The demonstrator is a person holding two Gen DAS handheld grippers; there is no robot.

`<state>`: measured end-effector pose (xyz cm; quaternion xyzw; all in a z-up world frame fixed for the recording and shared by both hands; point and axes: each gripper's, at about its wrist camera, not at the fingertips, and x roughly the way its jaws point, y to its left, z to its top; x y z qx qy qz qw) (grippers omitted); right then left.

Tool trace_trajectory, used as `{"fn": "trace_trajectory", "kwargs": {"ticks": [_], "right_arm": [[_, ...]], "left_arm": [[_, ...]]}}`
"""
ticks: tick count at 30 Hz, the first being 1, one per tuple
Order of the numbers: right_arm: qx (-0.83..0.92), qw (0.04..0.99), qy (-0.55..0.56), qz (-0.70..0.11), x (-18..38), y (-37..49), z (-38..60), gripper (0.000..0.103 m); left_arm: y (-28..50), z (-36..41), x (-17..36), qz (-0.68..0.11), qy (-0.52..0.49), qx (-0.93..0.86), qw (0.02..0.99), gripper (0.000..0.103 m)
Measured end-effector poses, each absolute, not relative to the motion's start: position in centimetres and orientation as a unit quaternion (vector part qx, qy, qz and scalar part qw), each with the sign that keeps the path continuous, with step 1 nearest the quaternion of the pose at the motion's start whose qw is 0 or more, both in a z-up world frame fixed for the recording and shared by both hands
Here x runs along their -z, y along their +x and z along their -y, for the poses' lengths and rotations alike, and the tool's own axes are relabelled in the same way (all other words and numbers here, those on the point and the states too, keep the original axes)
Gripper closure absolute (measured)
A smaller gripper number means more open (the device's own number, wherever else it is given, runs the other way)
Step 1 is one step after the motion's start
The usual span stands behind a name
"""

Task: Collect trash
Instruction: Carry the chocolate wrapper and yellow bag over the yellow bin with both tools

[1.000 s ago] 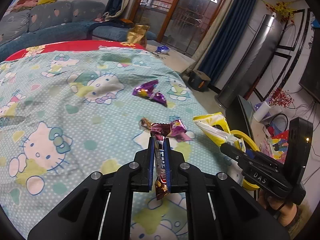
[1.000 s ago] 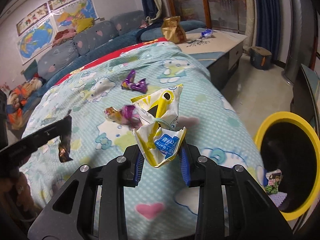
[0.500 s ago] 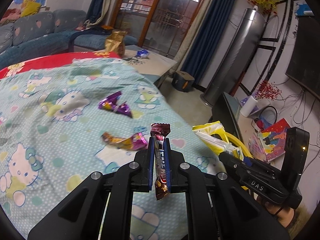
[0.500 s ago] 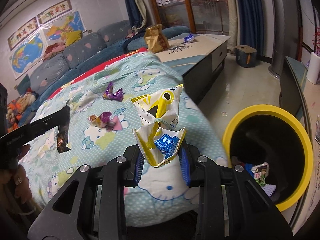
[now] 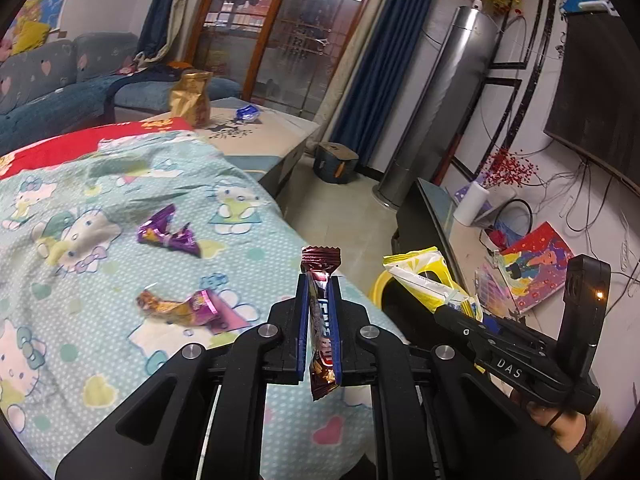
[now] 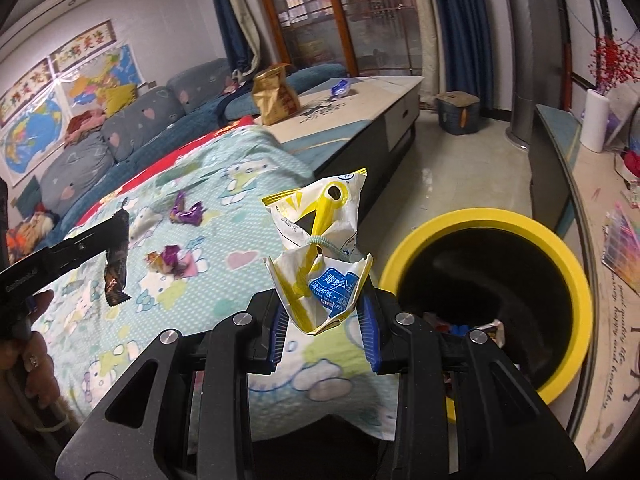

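Note:
My left gripper [image 5: 319, 320] is shut on a dark red snack bar wrapper [image 5: 320, 268], held upright above the table's near right corner. It also shows in the right wrist view [image 6: 116, 276]. My right gripper [image 6: 323, 316] is shut on a crumpled yellow and white bag [image 6: 320, 236], held just left of the yellow bin [image 6: 560, 256]. The bag also shows in the left wrist view [image 5: 424, 280]. Two purple wrappers [image 5: 168, 234] [image 5: 188, 308] lie on the Hello Kitty cloth [image 5: 80, 320].
The yellow bin stands on the floor right of the table and holds some trash [image 6: 492, 326]. A low cabinet [image 6: 360, 120] with a gold bag [image 6: 276, 96] lies beyond. A TV stand [image 6: 560, 152] is at the right, a sofa [image 5: 48, 92] behind.
Both grippers have moved right with their trash, away from the table's middle toward the yellow bin. The bin fills more of the right wrist view.

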<state>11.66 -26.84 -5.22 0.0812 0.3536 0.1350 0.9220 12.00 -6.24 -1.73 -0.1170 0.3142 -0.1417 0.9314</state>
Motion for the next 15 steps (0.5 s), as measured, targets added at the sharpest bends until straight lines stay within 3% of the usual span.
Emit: {"fn": "trace_trajectory", "kwargs": {"ticks": [15], "right_arm": [[-0.067,0.929,0.104,-0.347,5.2,11.8,32.2,0.078]], "left_arm": [[13.5,11.3,0.9,-0.305,-0.091,0.195,0.928,0.094]]}}
